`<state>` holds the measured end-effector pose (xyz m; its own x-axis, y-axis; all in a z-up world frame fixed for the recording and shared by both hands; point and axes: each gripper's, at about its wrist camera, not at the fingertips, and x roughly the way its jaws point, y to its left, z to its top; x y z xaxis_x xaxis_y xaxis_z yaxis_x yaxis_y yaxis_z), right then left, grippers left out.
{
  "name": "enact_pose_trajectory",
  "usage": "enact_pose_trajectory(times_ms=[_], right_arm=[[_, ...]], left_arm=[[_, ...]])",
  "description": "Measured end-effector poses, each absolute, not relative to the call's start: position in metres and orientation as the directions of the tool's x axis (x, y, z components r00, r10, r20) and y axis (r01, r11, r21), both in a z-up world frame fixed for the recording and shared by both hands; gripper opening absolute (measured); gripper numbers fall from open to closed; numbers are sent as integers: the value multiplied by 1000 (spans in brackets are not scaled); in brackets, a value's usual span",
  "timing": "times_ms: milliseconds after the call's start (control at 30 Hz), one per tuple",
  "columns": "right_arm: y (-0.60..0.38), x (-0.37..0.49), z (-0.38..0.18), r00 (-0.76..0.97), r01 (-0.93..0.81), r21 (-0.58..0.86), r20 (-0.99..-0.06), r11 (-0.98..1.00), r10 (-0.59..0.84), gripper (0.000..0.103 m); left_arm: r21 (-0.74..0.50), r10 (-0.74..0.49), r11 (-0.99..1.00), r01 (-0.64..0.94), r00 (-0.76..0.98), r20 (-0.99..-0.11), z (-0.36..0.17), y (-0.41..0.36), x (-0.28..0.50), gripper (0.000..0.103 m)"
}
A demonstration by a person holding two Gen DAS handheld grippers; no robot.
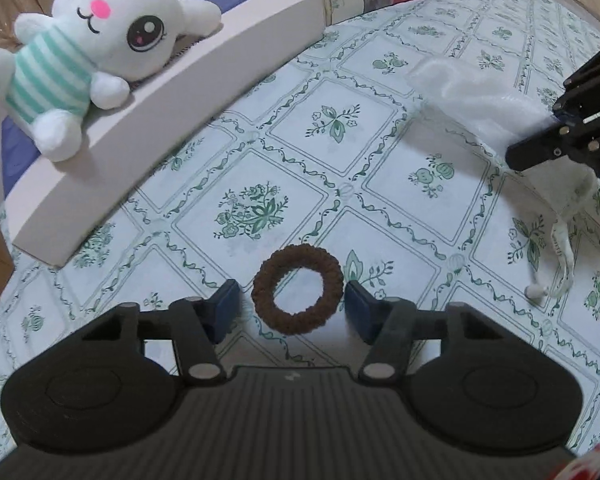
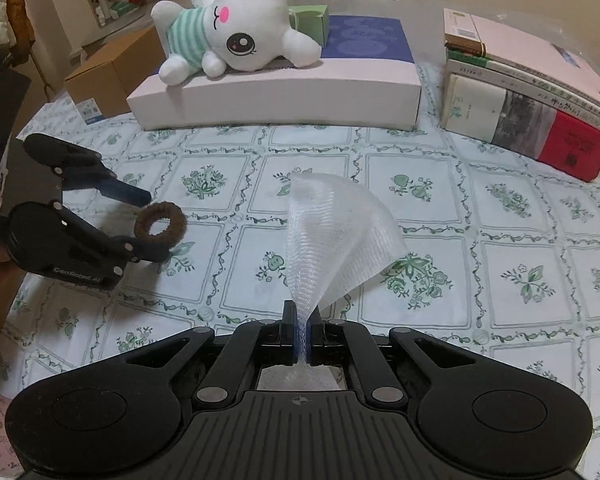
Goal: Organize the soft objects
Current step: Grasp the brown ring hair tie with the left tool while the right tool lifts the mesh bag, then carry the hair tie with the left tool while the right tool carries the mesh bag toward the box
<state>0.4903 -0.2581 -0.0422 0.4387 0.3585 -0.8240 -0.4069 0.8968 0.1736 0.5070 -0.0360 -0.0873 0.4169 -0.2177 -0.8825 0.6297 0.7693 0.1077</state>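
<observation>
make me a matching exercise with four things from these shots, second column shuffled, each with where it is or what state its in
Things
1. plush bunny
2. brown hair scrunchie
3. white mesh bag
4. stack of books

Places or states
A. pinched in the shut jaws of the right gripper
B. on the tablecloth to the right of the white box
C. lying on top of the white box
D. flat on the tablecloth between the open jaws of the left gripper

Pairs: 1-C, 2-D, 3-A, 4-B
</observation>
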Motion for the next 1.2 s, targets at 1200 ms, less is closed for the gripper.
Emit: enact_pose_trajectory(times_ms=[1200], right_arm=[[-259,241,90,496,-448,371,-653,813,571,3]], left_arm=[[-84,-279,933,350,557,-782,78,-52,199,14]])
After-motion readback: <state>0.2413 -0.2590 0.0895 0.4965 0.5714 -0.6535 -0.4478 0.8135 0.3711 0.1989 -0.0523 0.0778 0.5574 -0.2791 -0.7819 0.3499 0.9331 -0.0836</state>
